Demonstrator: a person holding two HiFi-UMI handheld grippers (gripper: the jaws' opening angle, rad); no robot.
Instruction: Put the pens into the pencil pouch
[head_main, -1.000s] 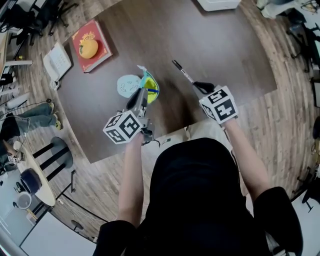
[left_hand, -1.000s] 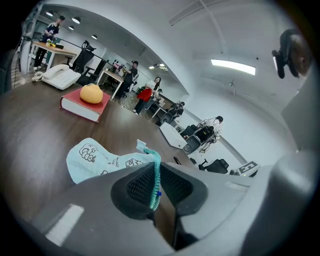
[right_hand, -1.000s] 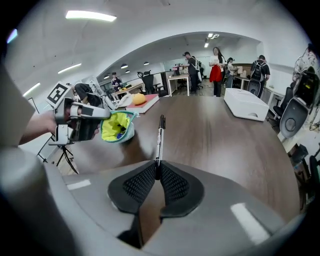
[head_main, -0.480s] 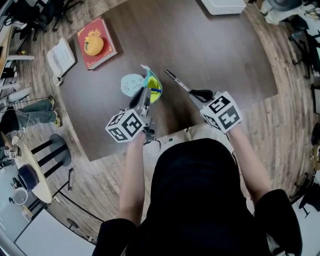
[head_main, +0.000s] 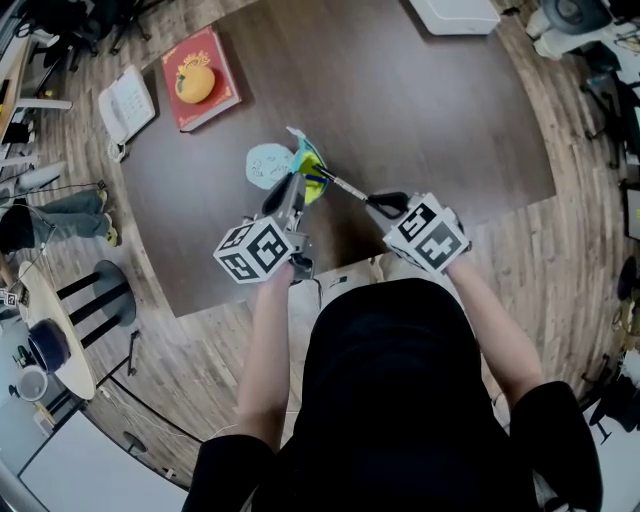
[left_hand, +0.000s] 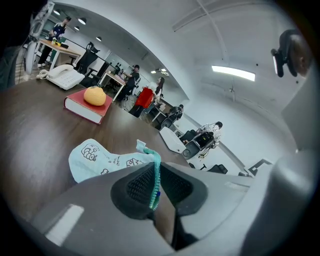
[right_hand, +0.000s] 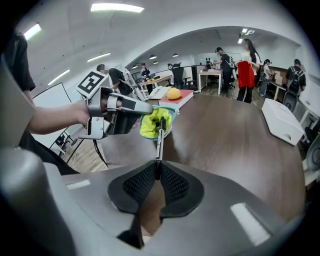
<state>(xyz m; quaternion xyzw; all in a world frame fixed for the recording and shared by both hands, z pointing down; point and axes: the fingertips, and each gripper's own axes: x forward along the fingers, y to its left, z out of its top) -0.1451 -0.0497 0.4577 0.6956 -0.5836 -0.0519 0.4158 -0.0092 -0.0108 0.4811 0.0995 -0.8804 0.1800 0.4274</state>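
From where I stand, the left hand-held gripper (left_hand: 154, 189) pinches the pencil pouch's (left_hand: 98, 159) zipper edge, lifting its mouth off the bench (head_main: 430, 120), while the right hand-held gripper (right_hand: 156, 181), clamped on a black pen (right_hand: 160, 141), points it at the opening, not yet inside.

The bench (head_main: 430, 120) has a dark brown wood-look surface, smooth with a dull sheen. The pencil pouch (head_main: 266, 165) is soft, pale mint cloth printed with line drawings. It has a bright yellow fabric lining and a teal zip with plastic-looking teeth. The pen (head_main: 345, 187) has a glossy black barrel. The left gripper (head_main: 288, 190) and the right gripper (head_main: 372, 201) have matt grey plastic shells. Their fingers (right_hand: 136, 183) are faced with black, rubbery, cross-hatched pads. Near the bench's far left corner lies a book (head_main: 218, 70) with a glossy red cover. An orange (head_main: 195, 83) with dimpled skin sits on it. The floor (head_main: 560, 260) is grey-brown wood plank.
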